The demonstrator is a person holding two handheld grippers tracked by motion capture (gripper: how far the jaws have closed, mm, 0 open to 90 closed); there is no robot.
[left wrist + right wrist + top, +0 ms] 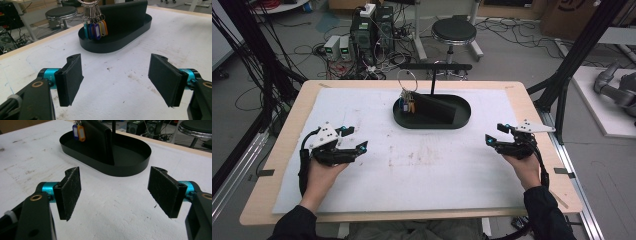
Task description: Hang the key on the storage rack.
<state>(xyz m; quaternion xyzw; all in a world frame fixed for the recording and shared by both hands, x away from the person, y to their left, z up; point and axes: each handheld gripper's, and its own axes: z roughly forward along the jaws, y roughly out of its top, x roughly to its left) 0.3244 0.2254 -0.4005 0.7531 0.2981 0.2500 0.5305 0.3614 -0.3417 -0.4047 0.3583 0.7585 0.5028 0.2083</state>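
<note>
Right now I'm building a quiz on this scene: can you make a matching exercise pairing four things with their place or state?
Things:
1. bunch of coloured key tags on a metal ring
2. black oval tray
3. left gripper
4. round black stool

Places or states:
A. on the floor beyond the table
B. hanging above the tray's left end
C. jaws open, nothing between them
D. on the white mat, far middle

Pairs: 1-B, 2-D, 3-C, 4-A

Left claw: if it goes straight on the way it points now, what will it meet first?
Probably the black oval tray, near the bunch of coloured plastic key tags hanging on metal rings above it. The open left claw has only bare white table cover before that; depth is uncertain.
</note>
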